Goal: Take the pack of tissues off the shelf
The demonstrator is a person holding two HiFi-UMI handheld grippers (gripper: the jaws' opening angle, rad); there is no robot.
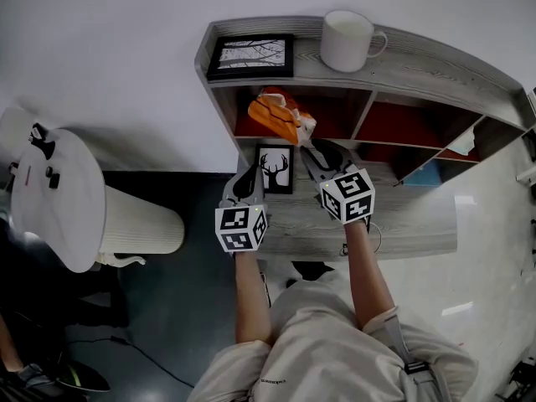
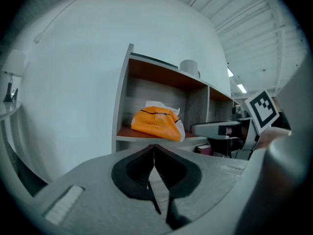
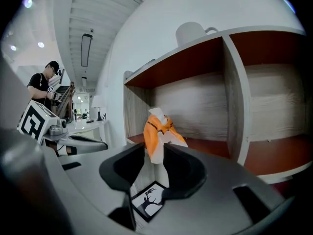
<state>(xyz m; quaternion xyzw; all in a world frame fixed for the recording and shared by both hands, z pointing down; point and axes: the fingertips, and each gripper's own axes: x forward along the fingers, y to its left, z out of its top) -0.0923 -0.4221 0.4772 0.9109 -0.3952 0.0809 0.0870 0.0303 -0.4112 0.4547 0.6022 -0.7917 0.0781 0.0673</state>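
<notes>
Left gripper (image 2: 154, 148) closed, right gripper (image 3: 154, 150) parted

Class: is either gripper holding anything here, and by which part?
Nothing is held. The orange plastic tissue pack has its white end inside the open right gripper; the left gripper is shut, empty.

The pack of tissues (image 1: 280, 115) lies in the left compartment of the shelf (image 1: 435, 61). On the shelf's top, a framed picture (image 1: 251, 55) sits at the pack's 11 o'clock and a mug (image 1: 347, 40) at its 1 o'clock. At its 6 o'clock a deer picture (image 1: 275, 168) stands on the worktop (image 1: 402, 224), between the left tool (image 1: 249, 174) and the right tool (image 1: 314, 145).
</notes>
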